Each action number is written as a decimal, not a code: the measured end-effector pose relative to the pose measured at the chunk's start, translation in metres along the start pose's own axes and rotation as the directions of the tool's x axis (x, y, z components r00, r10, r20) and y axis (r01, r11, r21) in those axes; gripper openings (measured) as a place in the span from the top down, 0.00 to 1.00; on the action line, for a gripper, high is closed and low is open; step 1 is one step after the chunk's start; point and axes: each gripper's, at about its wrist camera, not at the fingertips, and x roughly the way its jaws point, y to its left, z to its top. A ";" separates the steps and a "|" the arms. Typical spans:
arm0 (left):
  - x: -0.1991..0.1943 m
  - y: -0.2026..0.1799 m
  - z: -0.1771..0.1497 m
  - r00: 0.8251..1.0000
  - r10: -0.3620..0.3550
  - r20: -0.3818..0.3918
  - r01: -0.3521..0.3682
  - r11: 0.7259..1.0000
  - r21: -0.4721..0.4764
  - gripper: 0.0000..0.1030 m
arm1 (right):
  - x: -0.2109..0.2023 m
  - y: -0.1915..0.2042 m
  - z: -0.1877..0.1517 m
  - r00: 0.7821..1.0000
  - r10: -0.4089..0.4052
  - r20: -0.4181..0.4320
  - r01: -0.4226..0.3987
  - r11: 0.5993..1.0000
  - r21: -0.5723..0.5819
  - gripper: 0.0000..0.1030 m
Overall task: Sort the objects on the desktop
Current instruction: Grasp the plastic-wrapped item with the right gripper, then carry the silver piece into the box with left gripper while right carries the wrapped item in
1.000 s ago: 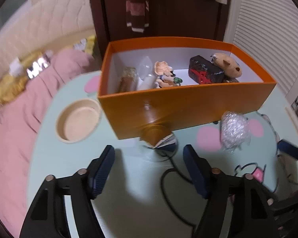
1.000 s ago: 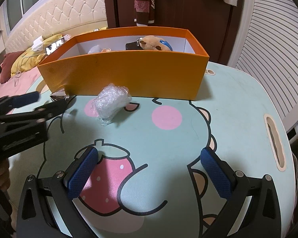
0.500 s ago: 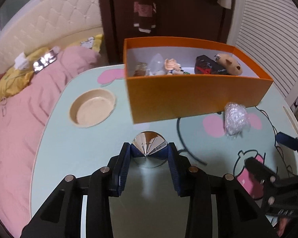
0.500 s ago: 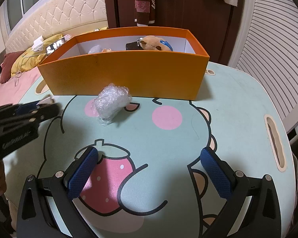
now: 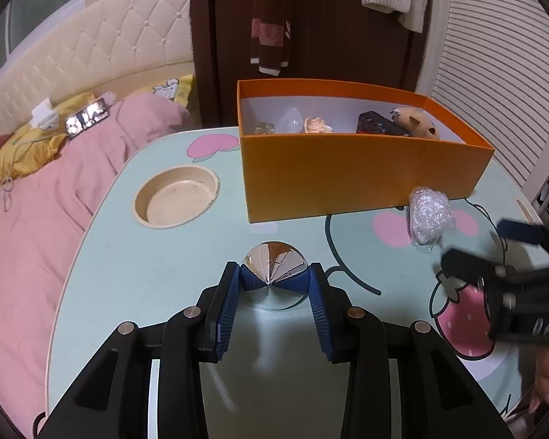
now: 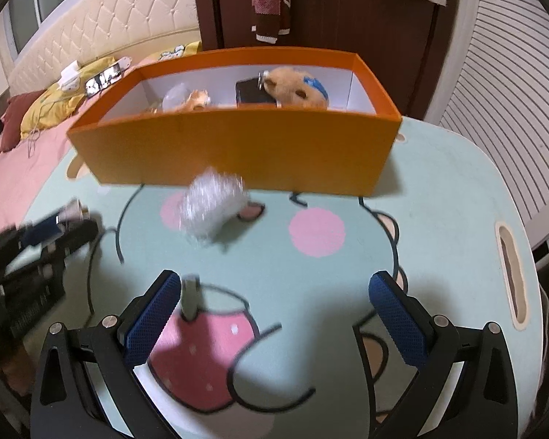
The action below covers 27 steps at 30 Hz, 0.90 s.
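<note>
Gripping chrome cone (image 5: 273, 269): left gripper (image 5: 274, 285) jaws just closed on it | right gripper (image 6: 274, 307) jaws wide, empty

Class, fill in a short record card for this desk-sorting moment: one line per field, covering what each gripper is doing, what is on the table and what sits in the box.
left gripper: shut on shiny metal cone
right gripper: open, nothing between its pads
table: bubble-wrap bundle lies in front of orange box
in box: plush toy, black case, small figurine
table recess: round cup holder
</note>
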 end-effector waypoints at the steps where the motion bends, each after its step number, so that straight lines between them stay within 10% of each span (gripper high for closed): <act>1: 0.000 0.000 0.000 1.000 -0.001 0.001 0.001 1.000 -0.001 0.66 | 0.000 0.002 0.004 1.000 0.006 0.006 -0.006 1.000 -0.001 0.00; 13: -0.001 0.001 -0.001 1.000 -0.004 0.004 0.004 1.000 -0.004 0.66 | 0.017 0.015 0.033 0.999 0.047 0.000 -0.047 0.999 -0.027 0.03; 15: -0.001 0.001 0.000 1.000 -0.004 0.004 0.004 1.000 -0.004 0.66 | 0.021 0.014 0.032 0.999 0.044 -0.015 -0.044 0.999 -0.015 0.23; 17: 0.000 0.001 0.000 1.000 -0.005 0.006 0.005 1.000 -0.007 0.66 | 0.022 0.014 0.031 1.000 0.018 0.002 -0.017 1.000 -0.019 0.65; 27: -0.003 0.004 0.000 1.000 -0.022 0.010 0.022 0.999 -0.025 0.66 | -0.010 0.013 0.023 0.998 0.015 0.068 -0.014 1.000 -0.017 0.64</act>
